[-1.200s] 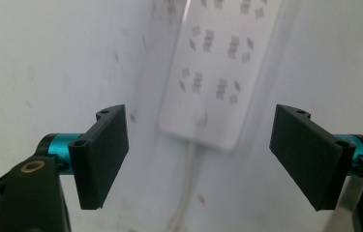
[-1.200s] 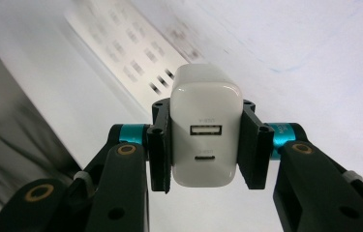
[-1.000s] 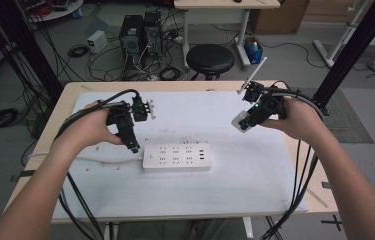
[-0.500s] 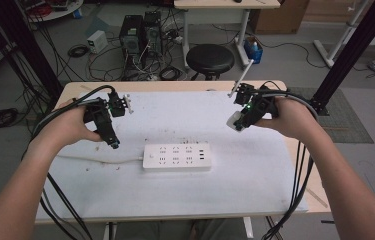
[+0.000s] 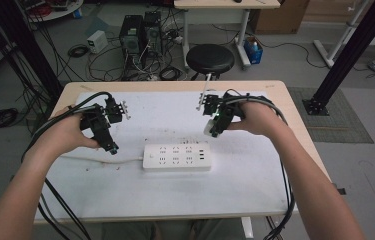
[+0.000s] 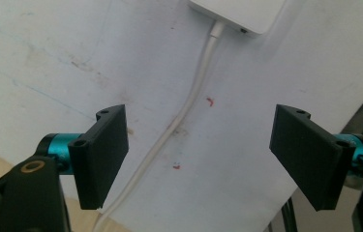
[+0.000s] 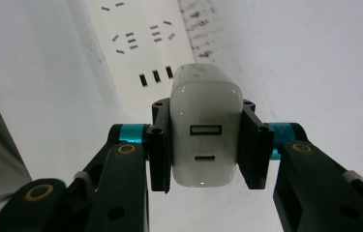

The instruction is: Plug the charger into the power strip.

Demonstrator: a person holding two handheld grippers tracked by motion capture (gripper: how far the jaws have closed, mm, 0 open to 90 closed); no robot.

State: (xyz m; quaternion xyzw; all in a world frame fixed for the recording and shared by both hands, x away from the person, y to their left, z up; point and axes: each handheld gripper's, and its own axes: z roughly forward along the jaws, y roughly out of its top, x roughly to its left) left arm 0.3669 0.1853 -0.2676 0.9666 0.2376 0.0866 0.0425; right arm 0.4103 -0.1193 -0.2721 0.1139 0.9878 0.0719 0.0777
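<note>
Wooden table (image 5: pixel 295 107), white sheet (image 5: pixel 255 185) covering top; power strip (image 5: pixel 177 157), its cord (image 5: pixel 100 160) on sheet.

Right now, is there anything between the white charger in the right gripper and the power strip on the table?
Nothing visible. The charger, clamped in the right gripper, hangs above the power strip, whose sockets lie bare. The left gripper hovers open off to the side, over the strip's cord.

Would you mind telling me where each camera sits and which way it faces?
High view: above the person's side, facing forward and down on the table; forearms, left tongs, right tongs.
Left gripper view: on the left tongs, jaws open over the cable.
Right gripper view: on the right tongs, shut on a white charger.
All three share the power strip.
</note>
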